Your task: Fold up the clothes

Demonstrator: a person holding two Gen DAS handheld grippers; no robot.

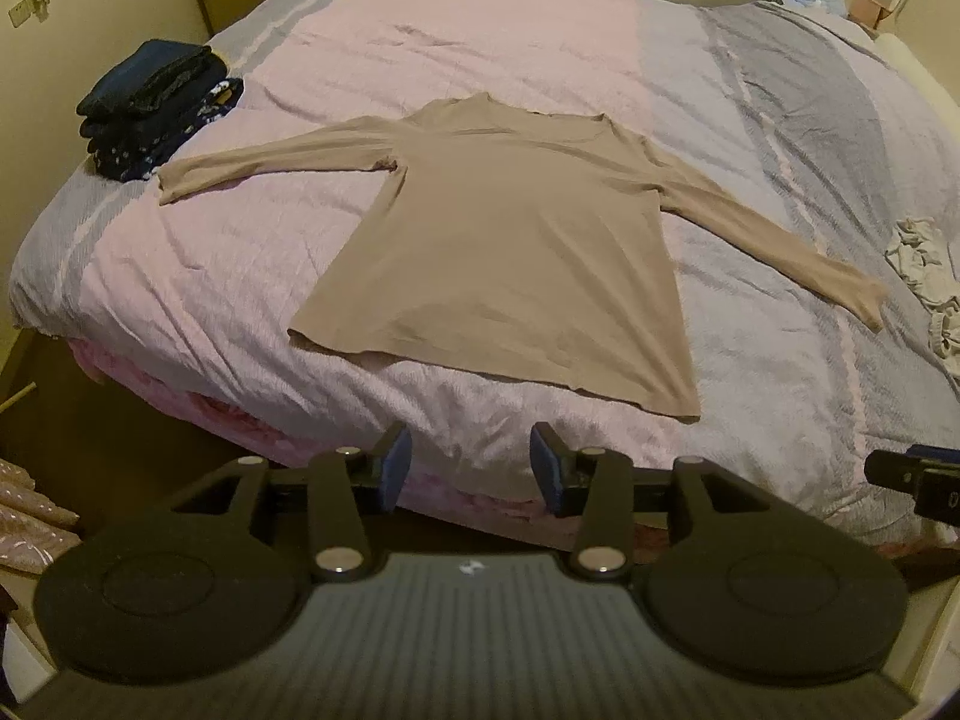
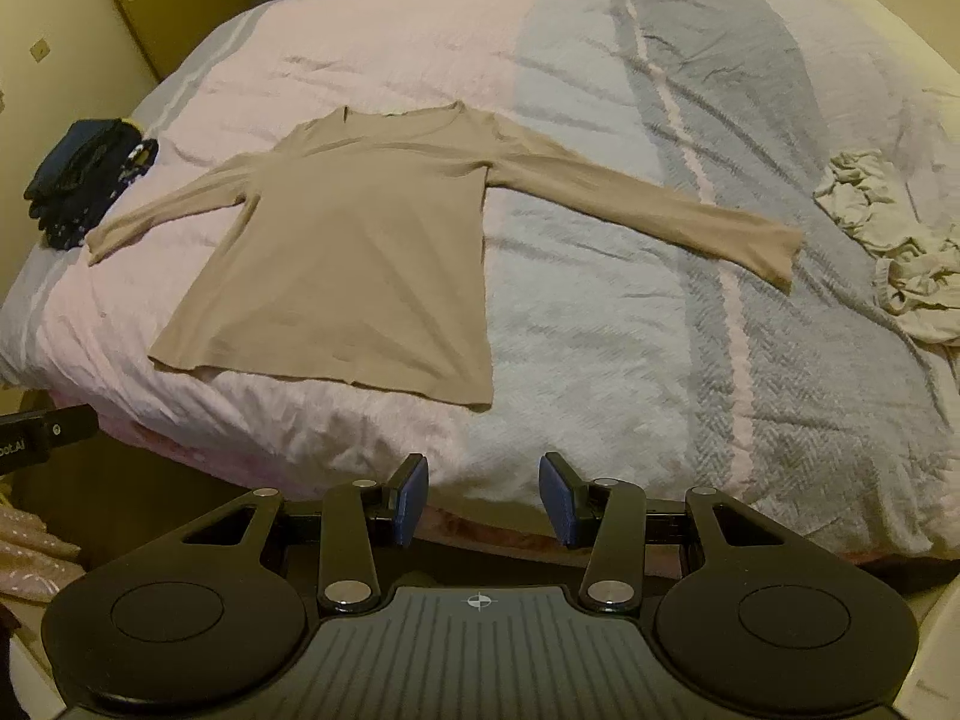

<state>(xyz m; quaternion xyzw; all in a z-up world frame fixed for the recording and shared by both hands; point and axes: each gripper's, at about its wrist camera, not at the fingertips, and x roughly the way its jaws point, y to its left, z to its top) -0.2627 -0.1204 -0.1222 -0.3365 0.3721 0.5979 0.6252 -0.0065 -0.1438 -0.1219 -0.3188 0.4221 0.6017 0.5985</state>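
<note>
A beige long-sleeved knit top (image 1: 504, 240) (image 2: 354, 264) is seen laid flat and face down or face up (which cannot be told) on a wide bed, its hem turned toward the cameras and its neckline toward the far side. Both sleeves are spread outward: the left sleeve (image 1: 264, 162) is stretched toward a pile at the bed's left corner, and the right sleeve (image 2: 654, 210) is extended diagonally onto the grey part of the cover. The hem is placed near the bed's near edge.

The bed is covered by a crinkled quilt in broad pink and grey stripes (image 1: 528, 42) (image 2: 600, 360). At the left corner, a stack of folded dark navy clothes (image 1: 150, 108) (image 2: 84, 180) is set, just beside the end of the left sleeve. Toward the right side, well apart from the top, a crumpled pale cream garment (image 1: 927, 288) (image 2: 888, 252) is left in a heap.

The left gripper (image 1: 471, 468) is held before the bed's near edge, just short of the hem; its blue-padded jaws are parted widely and nothing is held between them. The right gripper (image 2: 483, 498) is held likewise near the bed's edge, to the right of the hem, with its blue-padded jaws wide apart and nothing gripped. Pale cupboard doors (image 2: 180, 0) are visible behind the bed.
</note>
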